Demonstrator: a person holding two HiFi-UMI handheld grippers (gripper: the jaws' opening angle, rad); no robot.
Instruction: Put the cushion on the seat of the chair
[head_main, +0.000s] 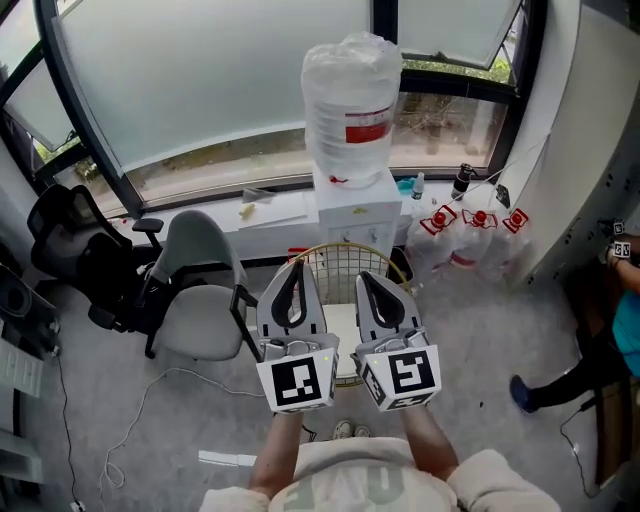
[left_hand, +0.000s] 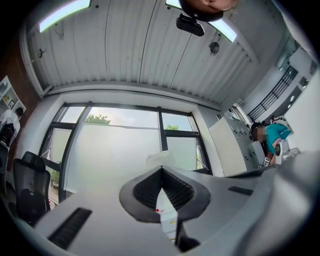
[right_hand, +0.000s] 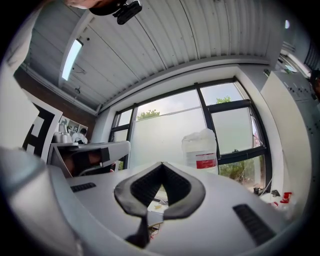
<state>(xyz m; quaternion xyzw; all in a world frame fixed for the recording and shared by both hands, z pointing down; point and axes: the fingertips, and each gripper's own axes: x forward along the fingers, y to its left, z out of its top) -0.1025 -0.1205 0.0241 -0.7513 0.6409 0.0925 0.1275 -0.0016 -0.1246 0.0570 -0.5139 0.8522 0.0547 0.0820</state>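
**A:** What sits closest to the lens?

**B:** The wearer's pale shirt (head_main: 350, 485), at the bottom edge. Its print is cut off and unreadable. Just above it are the marker cubes (head_main: 300, 383) with their black-and-white squares.

**A:** And the grippers?

**B:** The left hand-held gripper (head_main: 297, 263) and the right hand-held gripper (head_main: 364, 278) are held up side by side. Both have their jaws pressed together with nothing between them.

**A:** Where is the cushion?

**B:** Only a pale strip of the cushion (head_main: 341, 325) shows between the two grippers. It lies on the seat of the gold wire chair (head_main: 345, 250), and the rest is hidden behind them.

**A:** Any writing?

**B:** The water bottle (head_main: 350, 100) on the dispenser (head_main: 355, 205) has a red label, too small to read. The same goes for the red-labelled bottles (head_main: 470, 225) on the floor (head_main: 200, 420). A person (head_main: 625, 320) at the right is cut off by the frame edge.
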